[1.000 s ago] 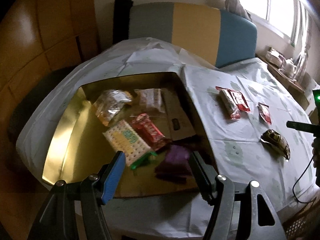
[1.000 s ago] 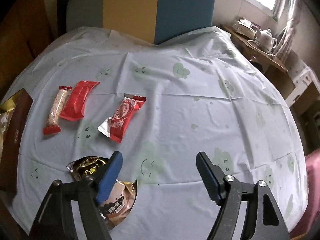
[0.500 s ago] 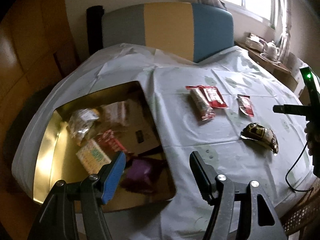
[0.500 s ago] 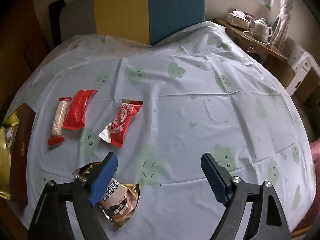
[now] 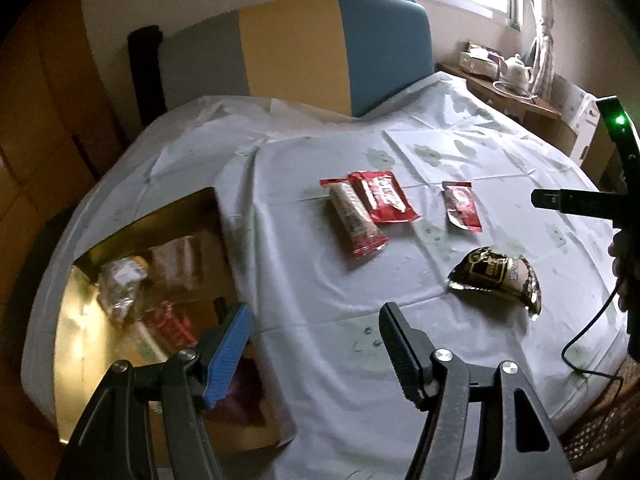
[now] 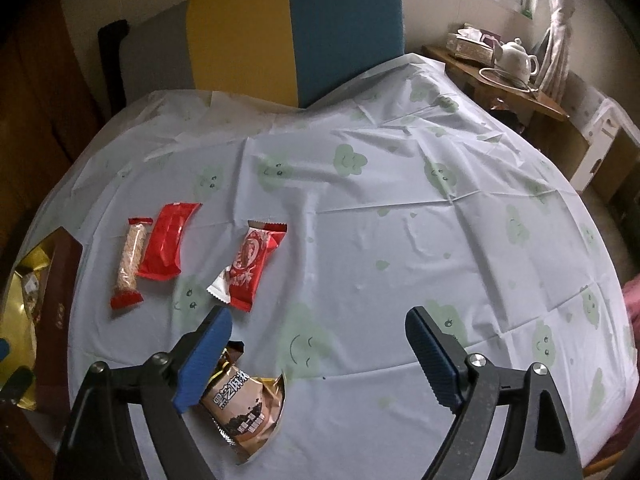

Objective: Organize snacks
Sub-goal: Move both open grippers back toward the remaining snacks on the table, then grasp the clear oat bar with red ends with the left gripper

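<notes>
A gold-lined box (image 5: 76,320) at the table's left holds several snack packs (image 5: 120,288); its edge shows in the right wrist view (image 6: 24,300). On the cloth lie a cereal bar (image 5: 354,216) (image 6: 130,262), a red pack (image 5: 384,196) (image 6: 168,240), a red wafer pack (image 5: 462,206) (image 6: 250,264) and a brown-gold pouch (image 5: 498,276) (image 6: 240,404). My left gripper (image 5: 312,344) is open and empty over the box's right rim. My right gripper (image 6: 320,344) is open and empty, just right of the pouch.
The table carries a pale cloth with green smiley prints (image 6: 400,240). A grey, yellow and blue chair back (image 6: 260,36) stands behind it. A side shelf with a white teapot (image 6: 516,60) is at the far right. The right gripper's body and cable (image 5: 592,208) show in the left wrist view.
My left gripper has swung right, away from over the box toward the loose snacks on the cloth. My right gripper has drawn back and lifted a little. Both stay open.
</notes>
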Tool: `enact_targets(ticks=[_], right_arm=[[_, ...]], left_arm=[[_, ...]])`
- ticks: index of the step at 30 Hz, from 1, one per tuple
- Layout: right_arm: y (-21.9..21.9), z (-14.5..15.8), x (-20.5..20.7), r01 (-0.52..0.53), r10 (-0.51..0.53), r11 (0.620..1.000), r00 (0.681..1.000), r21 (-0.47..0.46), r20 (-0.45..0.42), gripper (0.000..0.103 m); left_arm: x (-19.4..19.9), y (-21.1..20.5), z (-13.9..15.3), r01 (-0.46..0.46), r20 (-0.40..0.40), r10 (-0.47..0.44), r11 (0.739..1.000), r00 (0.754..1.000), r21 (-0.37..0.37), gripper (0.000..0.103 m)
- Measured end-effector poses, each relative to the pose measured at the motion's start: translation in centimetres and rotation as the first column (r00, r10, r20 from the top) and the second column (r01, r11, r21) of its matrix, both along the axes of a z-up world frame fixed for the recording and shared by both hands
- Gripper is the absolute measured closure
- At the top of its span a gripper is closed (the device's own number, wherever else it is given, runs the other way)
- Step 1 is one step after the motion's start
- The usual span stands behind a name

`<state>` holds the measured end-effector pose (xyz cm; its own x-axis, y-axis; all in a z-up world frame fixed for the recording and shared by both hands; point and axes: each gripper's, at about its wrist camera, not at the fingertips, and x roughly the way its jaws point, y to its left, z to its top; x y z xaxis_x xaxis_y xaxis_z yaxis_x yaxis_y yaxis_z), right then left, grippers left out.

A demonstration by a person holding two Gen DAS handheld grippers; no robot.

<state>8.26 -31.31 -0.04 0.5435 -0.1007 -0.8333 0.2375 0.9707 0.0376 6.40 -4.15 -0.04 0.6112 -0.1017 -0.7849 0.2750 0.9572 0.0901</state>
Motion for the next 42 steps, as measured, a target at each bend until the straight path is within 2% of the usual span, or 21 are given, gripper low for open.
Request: enact_targets(ticks=[7,10,12,14,17,18,26,35,37,39,42], right_arm=[[-0.1,0.2,0.0,0.003,-0.003,1.0,1.0,0.009,0.006,0.013],[-0.2,0.2,0.0,0.005,-0.005,1.0,1.0,0.014,0.007,0.013],[-0.2,0.3,0.0,0.004,-0.005,1.0,1.0,0.019,0.01,0.013],[-0.2,0.4,-0.1,0.002,-0.003,1.0,1.0,0.023,0.015,0.013],[-0.1,0.5,-0.1,-0.002,0.001,1.0,1.0,0.028,0.016,0.012],[0.0,0.5,-0.1,-0.005,0.004,1.0,1.0,0.029,0.015,0.012],[0.3,0.5,-0.1,-0.021,0.02,0.999,1.0,0.036,0.015,0.012],[-0.5,0.4,0.1,0.001,-0.002,0.997,1.0,0.073,0.013,0.012],[-0.6,0.4,0.1,0.004,-0.005,0.997,1.0,0.079,0.013,0.012],[-0.7,0.4,0.0,0.007,-0.008,0.997,1.0,0.079,0.015,0.012],[-0.9,0.4,0.1,0.013,-0.015,0.997,1.0,0.081,0.02,0.012]], left_arm=[[2.9,-1.6,-1.1,-0.003,-0.097,-0.004,0.997,0.995,-0.076,0.036],[4.0,-2.3,-1.6,0.0,-0.123,-0.01,0.997,0.992,-0.081,0.037],[5.1,-2.4,-2.0,-0.008,-0.15,-0.008,0.994,0.989,-0.105,0.046],[6.1,-2.3,-2.3,-0.028,-0.165,0.008,0.993,0.986,-0.118,0.05],[7.9,-2.3,-2.8,-0.052,-0.189,0.023,0.988,0.982,-0.148,0.063],[8.5,-2.4,-3.0,-0.06,-0.195,0.029,0.986,0.98,-0.154,0.064],[13.2,-4.6,-4.1,-0.088,-0.195,0.061,0.987,0.979,-0.134,0.063],[17.3,-6.4,-7.3,-0.101,-0.23,0.08,0.991,0.97,-0.082,0.06],[17.4,-6.2,-7.9,-0.101,-0.221,0.077,0.99,0.972,-0.096,0.06],[17.0,-5.6,-8.3,-0.107,-0.227,0.078,0.987,0.971,-0.119,0.072],[15.5,-4.9,-8.1,-0.116,-0.236,0.079,0.982,0.969,-0.149,0.072]])
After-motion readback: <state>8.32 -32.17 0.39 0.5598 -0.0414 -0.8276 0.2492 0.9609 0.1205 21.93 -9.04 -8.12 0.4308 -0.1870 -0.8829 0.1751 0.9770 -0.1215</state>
